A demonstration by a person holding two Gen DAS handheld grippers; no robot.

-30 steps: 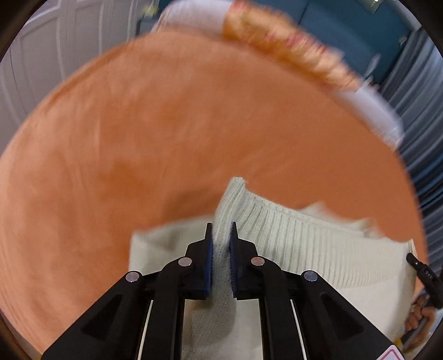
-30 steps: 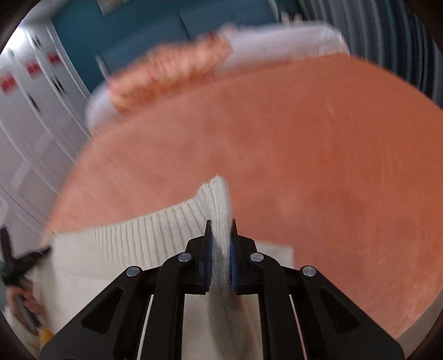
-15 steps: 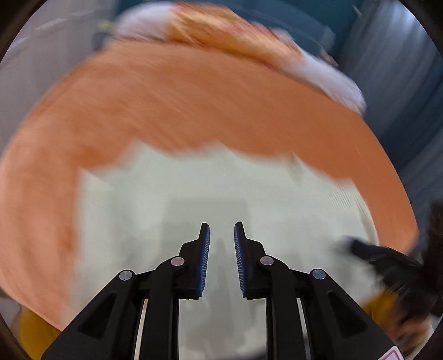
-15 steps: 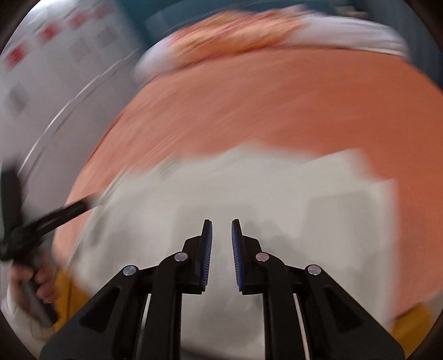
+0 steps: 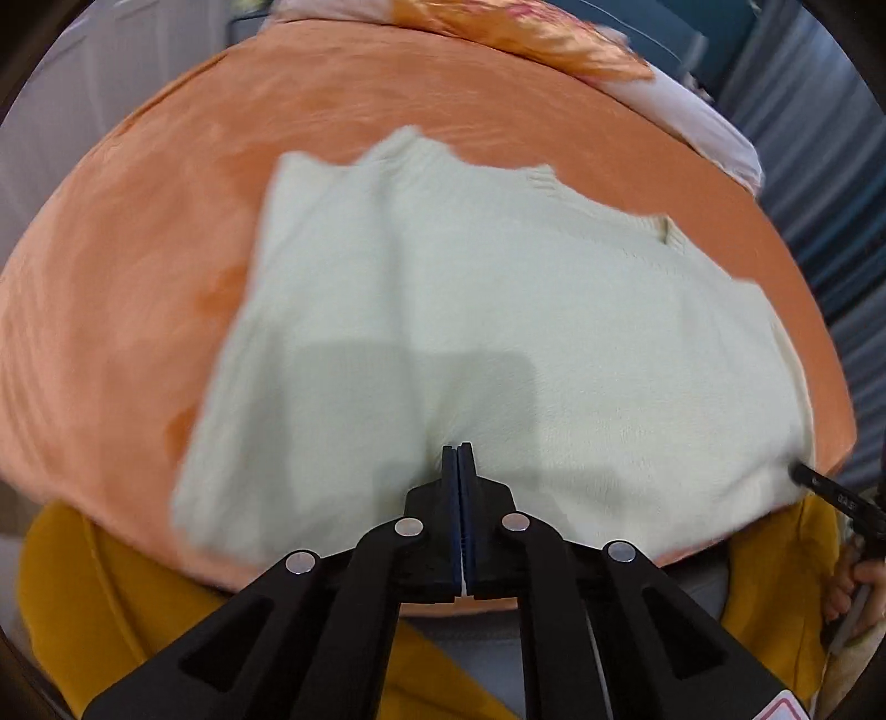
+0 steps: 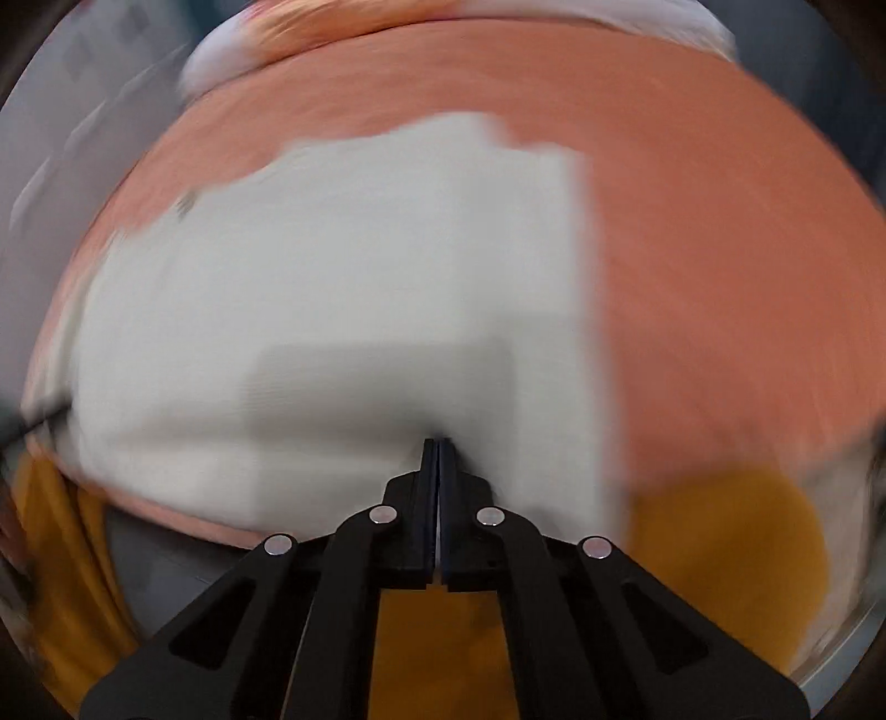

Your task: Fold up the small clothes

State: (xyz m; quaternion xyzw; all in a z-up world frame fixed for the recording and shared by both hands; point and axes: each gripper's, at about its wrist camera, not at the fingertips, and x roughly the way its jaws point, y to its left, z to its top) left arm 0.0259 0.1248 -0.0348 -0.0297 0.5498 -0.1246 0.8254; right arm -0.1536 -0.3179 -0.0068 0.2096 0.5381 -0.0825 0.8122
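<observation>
Cream knit sweater (image 5: 498, 310) lies spread flat on an orange bed cover (image 5: 111, 310), filling the middle of the left wrist view; ribbed edges show along its far side toward 12 o'clock. Left gripper (image 5: 458, 451) points forward and slightly down at the near hem, fingers pressed together with no gap between the blue pads. The tips sit at the fabric edge, where the knit puckers; whether cloth is pinched between them cannot be told. Mustard-yellow clothing (image 5: 111, 598) shows below the cover at 7 o'clock. At 4 o'clock the tip of the right gripper (image 5: 830, 490) reaches the sweater's corner, with a hand (image 5: 855, 592) below it. A patterned pillow (image 5: 531, 33) lies at 12 o'clock.

Right wrist view, heavily blurred: the sweater (image 6: 343, 288) occupies the centre and left, orange cover (image 6: 720, 277) to the right. Right gripper (image 6: 438, 446) is likewise closed tight at the near hem; any grip on cloth cannot be confirmed.
</observation>
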